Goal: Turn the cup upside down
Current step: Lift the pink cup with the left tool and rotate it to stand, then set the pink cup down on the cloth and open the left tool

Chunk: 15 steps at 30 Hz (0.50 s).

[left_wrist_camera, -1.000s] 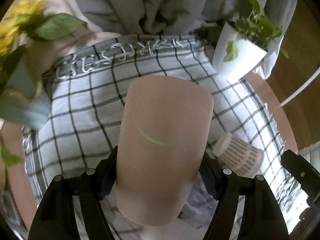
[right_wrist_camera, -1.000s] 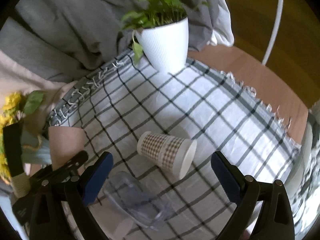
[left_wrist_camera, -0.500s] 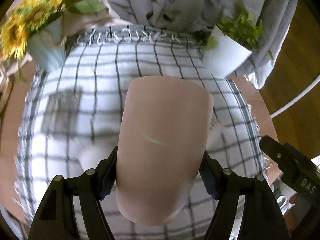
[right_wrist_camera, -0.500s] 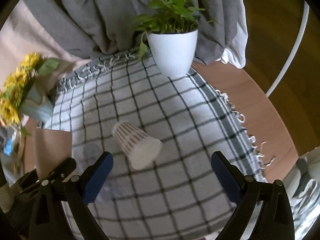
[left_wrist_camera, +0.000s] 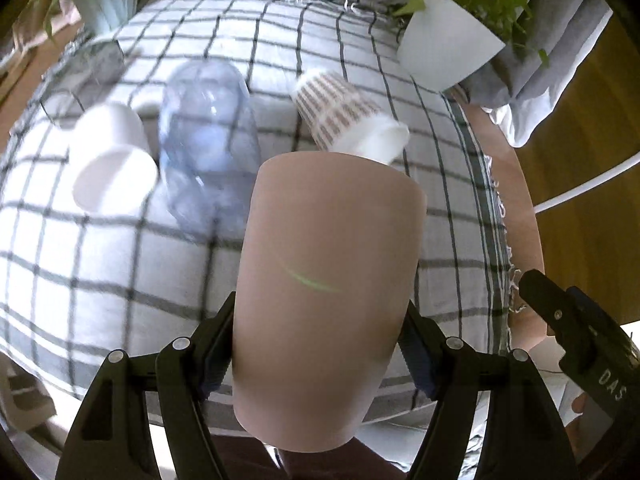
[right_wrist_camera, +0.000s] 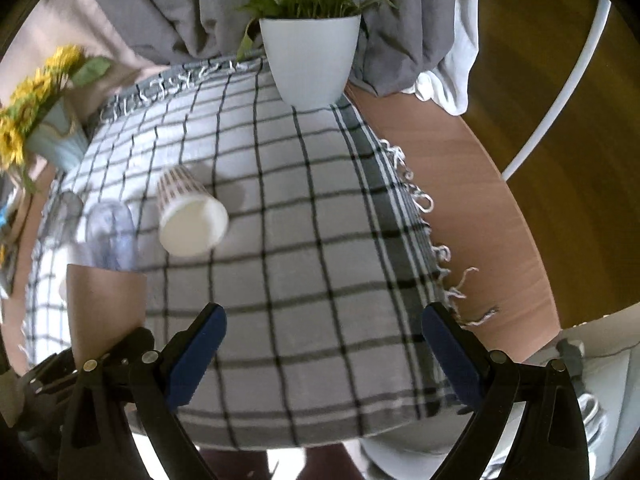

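My left gripper (left_wrist_camera: 318, 340) is shut on a tall pink cup (left_wrist_camera: 324, 280) and holds it in the air above the checked cloth (left_wrist_camera: 100, 272). The cup's flat closed end points away from the camera. The same pink cup (right_wrist_camera: 104, 304) shows at the lower left of the right wrist view, with the left gripper below it. My right gripper (right_wrist_camera: 324, 356) is open and empty over the near part of the cloth (right_wrist_camera: 312, 280).
On the cloth lie a patterned paper cup (left_wrist_camera: 348, 120) on its side, a clear plastic cup (left_wrist_camera: 208, 144) and a white cup (left_wrist_camera: 112, 160). A white plant pot (right_wrist_camera: 310, 60) stands at the far edge, a sunflower vase (right_wrist_camera: 52, 132) far left. Bare wooden table (right_wrist_camera: 480, 208) at right.
Both grippers have risen and pulled back from the table. The left gripper has tilted the pink cup forward, so more of the cloth and the lying cups show.
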Each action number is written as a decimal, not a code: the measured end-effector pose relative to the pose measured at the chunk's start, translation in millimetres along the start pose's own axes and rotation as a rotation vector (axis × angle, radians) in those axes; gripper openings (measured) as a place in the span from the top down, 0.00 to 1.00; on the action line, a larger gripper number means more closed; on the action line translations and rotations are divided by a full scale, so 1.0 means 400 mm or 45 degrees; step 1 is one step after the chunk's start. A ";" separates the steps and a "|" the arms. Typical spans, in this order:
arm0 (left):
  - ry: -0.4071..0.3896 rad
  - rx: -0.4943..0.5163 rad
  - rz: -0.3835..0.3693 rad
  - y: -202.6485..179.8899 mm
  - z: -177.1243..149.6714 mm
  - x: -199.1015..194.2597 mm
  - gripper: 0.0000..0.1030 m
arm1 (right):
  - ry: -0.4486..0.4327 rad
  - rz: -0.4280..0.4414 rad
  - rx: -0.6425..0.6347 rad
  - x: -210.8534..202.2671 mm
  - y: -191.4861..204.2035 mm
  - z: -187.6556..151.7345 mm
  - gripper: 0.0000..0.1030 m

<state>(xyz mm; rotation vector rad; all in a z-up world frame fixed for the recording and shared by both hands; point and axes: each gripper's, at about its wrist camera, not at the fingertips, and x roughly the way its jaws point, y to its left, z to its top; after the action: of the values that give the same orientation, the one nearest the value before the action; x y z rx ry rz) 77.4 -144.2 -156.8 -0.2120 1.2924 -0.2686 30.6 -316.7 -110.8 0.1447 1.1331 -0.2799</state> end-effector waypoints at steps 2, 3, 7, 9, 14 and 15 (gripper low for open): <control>0.002 -0.022 -0.005 -0.011 -0.011 0.021 0.30 | 0.006 -0.010 -0.022 0.006 -0.015 -0.014 0.04; 0.005 -0.031 -0.008 -0.015 -0.016 0.030 0.30 | 0.009 -0.022 -0.035 0.009 -0.022 -0.021 0.04; 0.015 -0.090 -0.021 -0.019 -0.021 0.066 0.30 | 0.026 -0.038 -0.052 0.020 -0.042 -0.042 0.04; 0.029 -0.115 -0.021 -0.017 -0.024 0.082 0.30 | 0.037 -0.043 -0.058 0.026 -0.053 -0.049 0.04; 0.061 -0.142 -0.010 -0.002 -0.029 0.113 0.30 | 0.049 -0.038 -0.069 0.034 -0.061 -0.058 0.04; 0.059 -0.145 -0.009 0.000 -0.027 0.113 0.30 | 0.053 -0.038 -0.074 0.036 -0.060 -0.059 0.04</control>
<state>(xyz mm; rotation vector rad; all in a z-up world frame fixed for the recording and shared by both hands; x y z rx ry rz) 78.3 -158.3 -201.1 -0.3088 1.3546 -0.2073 8.8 -335.7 -133.1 0.0821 1.1844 -0.2713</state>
